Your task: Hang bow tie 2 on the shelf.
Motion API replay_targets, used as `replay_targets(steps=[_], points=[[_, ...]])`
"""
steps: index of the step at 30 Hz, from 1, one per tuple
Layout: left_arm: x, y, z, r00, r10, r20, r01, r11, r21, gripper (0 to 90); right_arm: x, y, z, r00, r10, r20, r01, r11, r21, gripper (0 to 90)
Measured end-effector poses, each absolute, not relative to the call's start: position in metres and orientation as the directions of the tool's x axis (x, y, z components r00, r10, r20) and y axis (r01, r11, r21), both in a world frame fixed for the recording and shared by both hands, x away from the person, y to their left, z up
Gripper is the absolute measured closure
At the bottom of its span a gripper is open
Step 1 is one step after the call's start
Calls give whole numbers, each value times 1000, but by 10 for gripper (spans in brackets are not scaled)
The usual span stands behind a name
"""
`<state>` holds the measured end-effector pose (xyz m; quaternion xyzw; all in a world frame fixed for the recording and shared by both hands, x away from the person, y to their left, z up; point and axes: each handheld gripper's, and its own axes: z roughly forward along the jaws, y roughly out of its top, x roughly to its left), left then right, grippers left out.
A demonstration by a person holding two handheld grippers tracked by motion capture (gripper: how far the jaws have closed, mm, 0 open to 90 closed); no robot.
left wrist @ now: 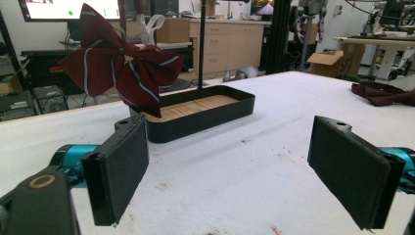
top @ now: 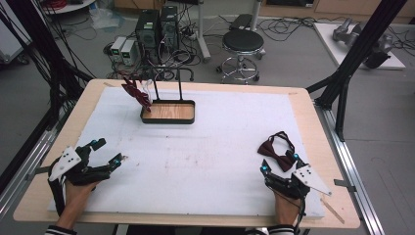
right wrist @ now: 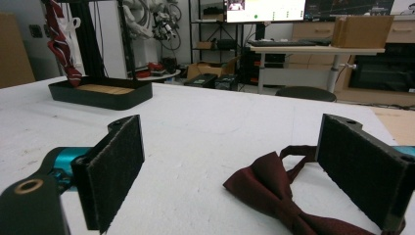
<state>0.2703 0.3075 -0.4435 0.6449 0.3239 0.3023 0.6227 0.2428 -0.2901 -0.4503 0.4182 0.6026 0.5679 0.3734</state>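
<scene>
From the high view I am seeing the left gripper (top: 106, 154) sitting at the worktop's (top: 205, 161) near left with its jaws spread wide and holding nothing; the right gripper (top: 279, 162) is sitting at the near right, jaws equally wide and empty, just short of the plain maroon bow tie (top: 275, 150). The right gripper view is showing that bow tie (right wrist: 279, 196) lying flat between its jaws; the left gripper view is showing the striped bow tie (left wrist: 120, 66) hanging on the stand above the black tray (left wrist: 205, 110), its stripes unclear from above.
</scene>
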Motion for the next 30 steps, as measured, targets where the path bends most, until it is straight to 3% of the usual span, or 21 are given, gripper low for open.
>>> replay_targets(steps=[17,30], points=[[271,309,-451,603,798,-29,54,-5,999,160,242,-307,-418,-401,916,3,94,38,995,100],[270,308,-453,594,803,-34,47,7,999,160,262,-313,-391,-468,879,-88,209,207,956,100]])
